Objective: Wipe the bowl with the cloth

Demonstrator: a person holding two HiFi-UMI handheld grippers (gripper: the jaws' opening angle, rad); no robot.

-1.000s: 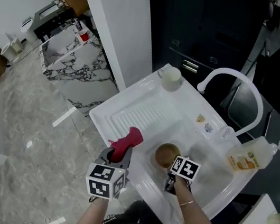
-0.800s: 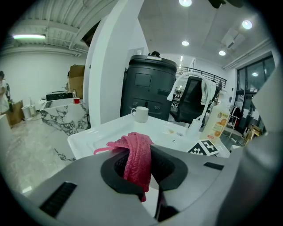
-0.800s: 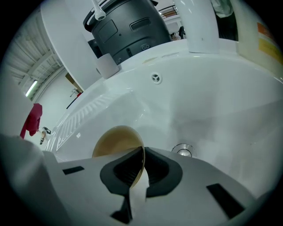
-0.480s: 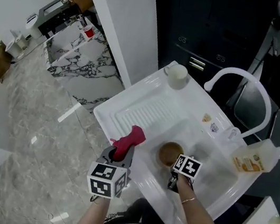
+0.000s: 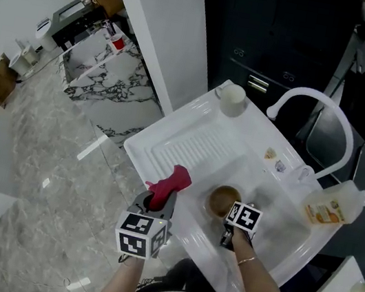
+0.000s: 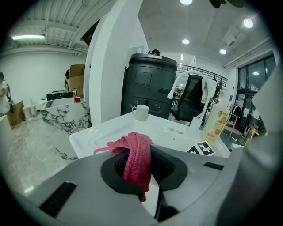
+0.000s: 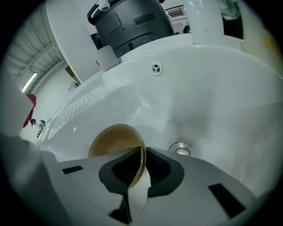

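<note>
A tan bowl point(image 5: 222, 199) stands tilted on its edge in the white sink point(image 5: 184, 143). My right gripper point(image 5: 226, 224) has the bowl's rim point(image 7: 142, 155) between its jaws, which are opening while their tips still touch the rim. The bowl point(image 7: 112, 139) leans to the left of the jaws, above the basin floor. My left gripper point(image 5: 156, 204) hovers over the sink's near-left edge, shut on a bunched red cloth point(image 5: 170, 182). In the left gripper view the cloth point(image 6: 137, 154) hangs down between the jaws of the left gripper point(image 6: 148, 170).
A curved white faucet point(image 5: 316, 102) rises at the back right, with an orange soap bottle point(image 5: 330, 203) beside it. A white mug point(image 5: 231, 99) sits on the sink's far corner. The drain point(image 7: 180, 149) lies right of the bowl. A ribbed drainboard fills the sink's left half.
The head view shifted slightly. Both grippers, the cloth and the bowl stay in nearly the same places.
</note>
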